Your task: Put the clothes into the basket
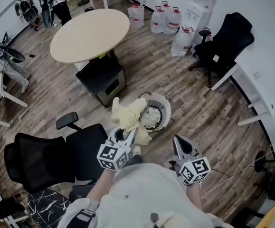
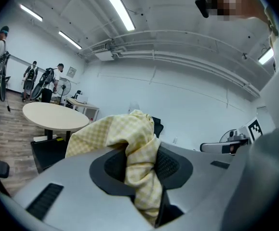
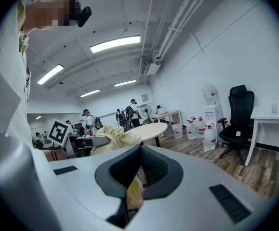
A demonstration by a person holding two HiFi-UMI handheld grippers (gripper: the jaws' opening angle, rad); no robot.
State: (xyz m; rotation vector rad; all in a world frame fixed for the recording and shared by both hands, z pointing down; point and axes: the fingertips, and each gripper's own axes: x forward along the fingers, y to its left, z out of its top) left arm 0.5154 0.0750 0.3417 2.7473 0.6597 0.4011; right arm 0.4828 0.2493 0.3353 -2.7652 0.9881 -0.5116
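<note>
- The person stands over the basket (image 1: 167,109) with both forearms held out in front of the body. A gripper is in each hand, and each one points away from the person and tips slightly down toward the floor.
- The left gripper (image 1: 124,136) is the further forward of the two, with its marker cube nearest the person's chest. Its jaws are partly closed and clamped on a yellow checked cloth (image 1: 128,116).
- In the left gripper view, the cloth (image 2: 129,138) is pinched between the two dark pads. It bunches up above them, and a tail of it hangs down through the gap.
- From above, the bunched cloth sits at the basket's near-left side and overlaps its rim. I cannot tell whether it touches the rim.
- The basket stands on the wood floor and already holds a heap of pale grey clothes (image 1: 151,118).
- The right gripper (image 1: 179,144) hangs back, to the right of the basket and short of it, with nothing draped from it.
- In the right gripper view, the right gripper's (image 3: 139,152) pads meet at the tips. A pale yellow patch shows low in the slit, but I cannot tell what it is.
- A black office chair (image 1: 47,158) stands just to the person's left. A black cabinet (image 1: 101,77) and a round table (image 1: 90,32) are beyond the basket.
</note>
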